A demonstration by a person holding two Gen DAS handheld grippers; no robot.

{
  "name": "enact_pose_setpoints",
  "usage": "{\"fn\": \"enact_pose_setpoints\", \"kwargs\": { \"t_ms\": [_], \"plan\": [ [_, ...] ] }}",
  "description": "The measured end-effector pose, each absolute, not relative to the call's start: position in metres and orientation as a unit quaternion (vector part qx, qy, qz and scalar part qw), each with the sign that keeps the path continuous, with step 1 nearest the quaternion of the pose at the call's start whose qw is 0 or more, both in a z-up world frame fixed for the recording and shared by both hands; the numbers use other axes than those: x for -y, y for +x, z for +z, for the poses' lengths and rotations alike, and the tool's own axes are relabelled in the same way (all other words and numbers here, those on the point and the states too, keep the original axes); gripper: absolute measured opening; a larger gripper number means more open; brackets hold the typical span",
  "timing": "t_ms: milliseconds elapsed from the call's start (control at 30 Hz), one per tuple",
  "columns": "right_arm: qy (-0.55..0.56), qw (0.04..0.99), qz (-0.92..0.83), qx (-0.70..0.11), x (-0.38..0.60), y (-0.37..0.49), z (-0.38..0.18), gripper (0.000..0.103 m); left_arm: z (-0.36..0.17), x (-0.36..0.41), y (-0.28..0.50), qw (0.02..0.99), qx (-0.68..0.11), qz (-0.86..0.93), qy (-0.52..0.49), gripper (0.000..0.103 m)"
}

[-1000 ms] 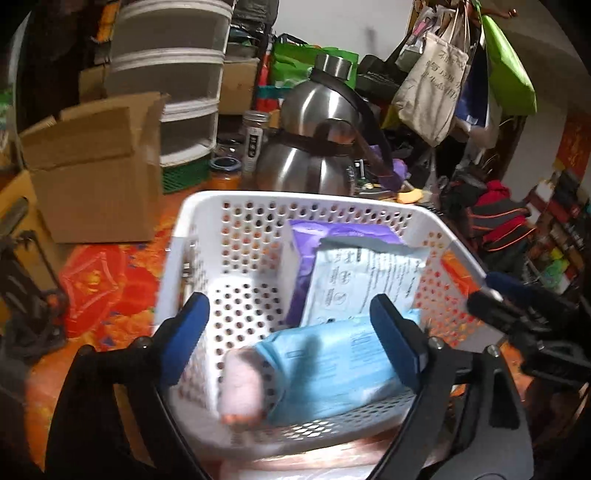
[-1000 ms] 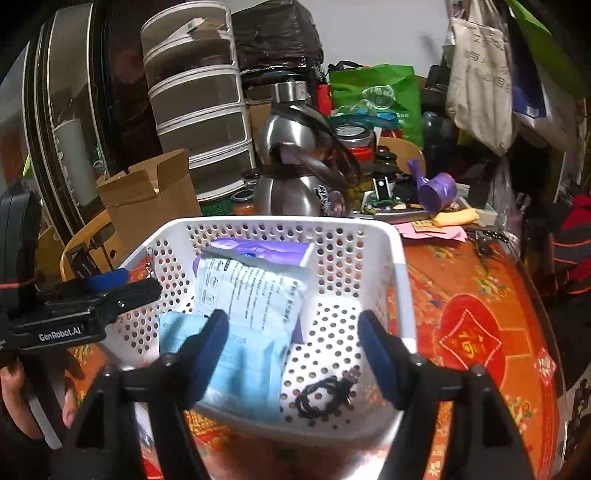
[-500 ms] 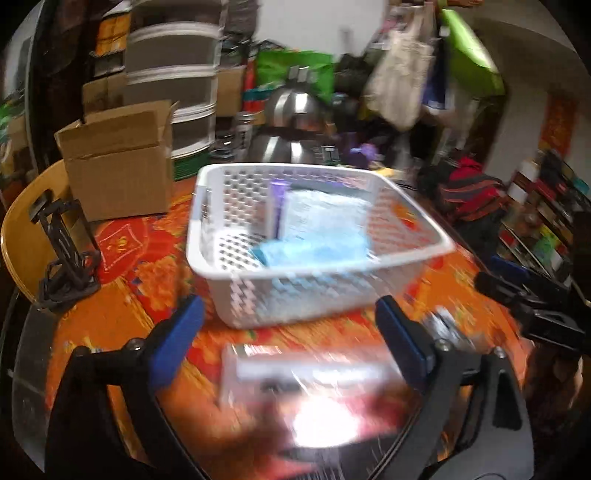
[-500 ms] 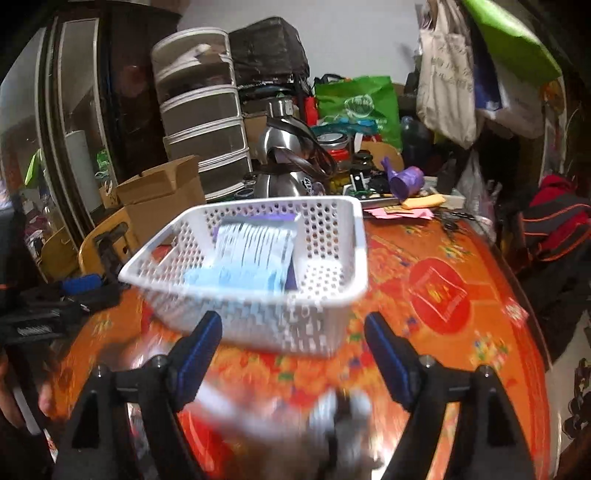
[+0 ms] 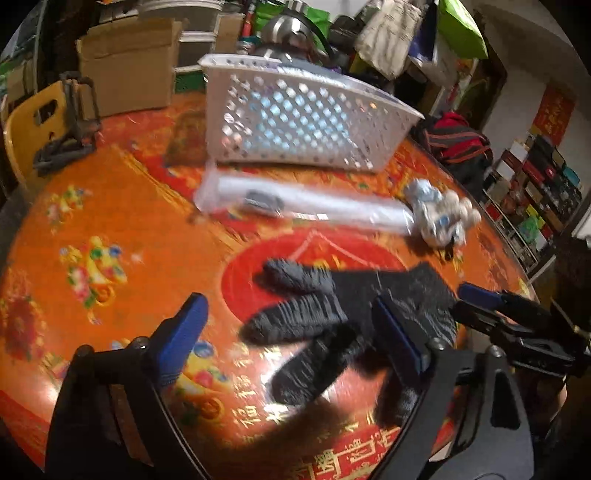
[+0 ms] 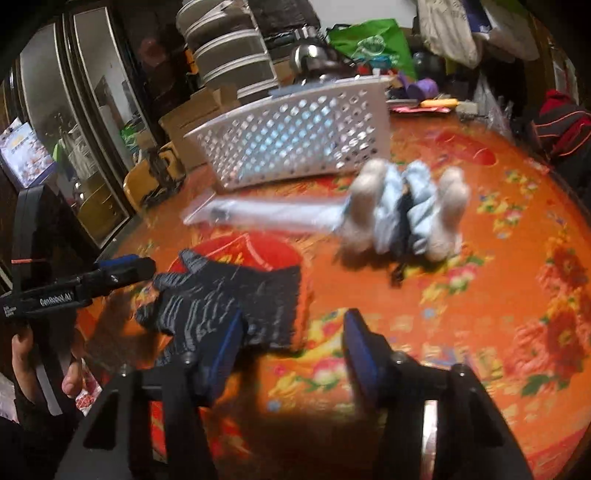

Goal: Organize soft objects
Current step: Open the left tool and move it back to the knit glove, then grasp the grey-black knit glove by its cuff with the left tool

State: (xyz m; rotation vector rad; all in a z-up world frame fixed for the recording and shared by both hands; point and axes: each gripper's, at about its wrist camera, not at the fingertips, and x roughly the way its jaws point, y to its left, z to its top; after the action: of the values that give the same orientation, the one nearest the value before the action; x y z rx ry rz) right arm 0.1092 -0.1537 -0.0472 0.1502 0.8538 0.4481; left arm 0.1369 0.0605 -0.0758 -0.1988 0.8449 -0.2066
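A black knit glove [image 5: 332, 314] lies flat on the orange-red table; it also shows in the right wrist view [image 6: 225, 306]. My left gripper [image 5: 291, 336] is open and empty, low over the glove's fingers. My right gripper [image 6: 291, 343] is open and empty by the glove's cuff. A clear plastic packet [image 5: 303, 203] lies behind the glove, and a light blue and white sock bundle [image 6: 406, 206] lies to its right. A white perforated basket [image 5: 295, 114] holding blue and purple packs stands further back.
A cardboard box [image 5: 129, 62], a steel kettle [image 5: 288, 29], stacked plastic drawers [image 6: 232, 62] and hanging bags [image 5: 391, 33] crowd the table's far side. A yellow chair [image 5: 26, 133] stands at the left edge. The table's rim [image 6: 554, 177] curves round the right.
Both grippers pulled back from over the basket and dropped low to the table. The glove, packet and sock bundle came into view in front of the basket.
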Motion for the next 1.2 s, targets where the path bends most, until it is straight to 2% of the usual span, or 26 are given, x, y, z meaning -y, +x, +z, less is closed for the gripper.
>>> {"fn": "enact_pose_setpoints", "kwargs": {
  "t_ms": [33, 133, 267, 367, 633, 833, 1200],
  "plan": [
    [0.075, 0.88, 0.222, -0.414, 0.15, 0.11, -0.049, 0.048, -0.08, -0.058, 0.134, 0.9, -0.411, -0.108, -0.093, 0.077],
    [0.07, 0.879, 0.223, -0.415, 0.146, 0.108, -0.052, 0.047, -0.086, -0.051, 0.133, 0.895, -0.421, -0.118, -0.085, 0.069],
    [0.063, 0.876, 0.23, -0.419, 0.14, 0.111, -0.052, 0.038, -0.091, -0.045, 0.138, 0.893, -0.426, -0.123, -0.08, 0.064],
    [0.052, 0.877, 0.229, -0.419, 0.135, 0.11, -0.052, 0.036, -0.093, -0.043, 0.142, 0.894, -0.424, -0.121, -0.075, 0.053],
    [0.038, 0.877, 0.231, -0.42, 0.131, 0.111, -0.053, 0.029, -0.093, -0.043, 0.151, 0.89, -0.429, -0.132, -0.082, 0.015],
    [0.033, 0.877, 0.24, -0.415, 0.127, 0.111, -0.049, 0.019, -0.09, -0.037, 0.149, 0.894, -0.415, -0.144, -0.09, 0.013],
    [0.017, 0.897, 0.25, -0.365, 0.125, 0.101, -0.01, 0.017, -0.04, -0.043, 0.135, 0.92, -0.351, -0.155, -0.082, 0.013]
  ]
}}
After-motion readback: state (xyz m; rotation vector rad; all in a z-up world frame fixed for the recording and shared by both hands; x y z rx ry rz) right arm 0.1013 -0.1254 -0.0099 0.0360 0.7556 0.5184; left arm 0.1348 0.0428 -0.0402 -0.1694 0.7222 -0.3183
